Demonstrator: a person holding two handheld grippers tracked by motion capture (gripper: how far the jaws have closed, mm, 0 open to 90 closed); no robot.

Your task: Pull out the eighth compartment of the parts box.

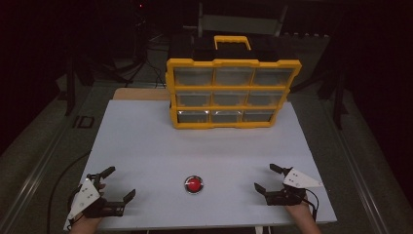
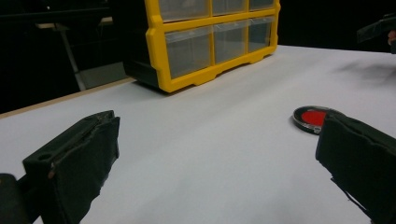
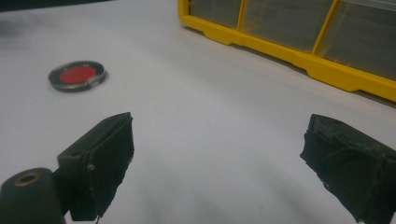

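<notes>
Between your two grippers, near the front edge of the white table (image 1: 146,136), lies the small round red disc with a dark metal rim (image 1: 194,184). Your left gripper (image 1: 111,184) and right gripper (image 1: 265,178) flank it, jaws spread wide, gripping nothing. Farther back stands the yellow drawer cabinet with clear drawers (image 1: 229,92).

The drawers of the organizer (image 1: 233,92) are showing too dim and small in the high view to tell their contents. In the left gripper view a jaw is covering part of the red disc (image 2: 314,117). In the right gripper view, the frame edge is cutting off the organizer (image 3: 299,42).
</notes>
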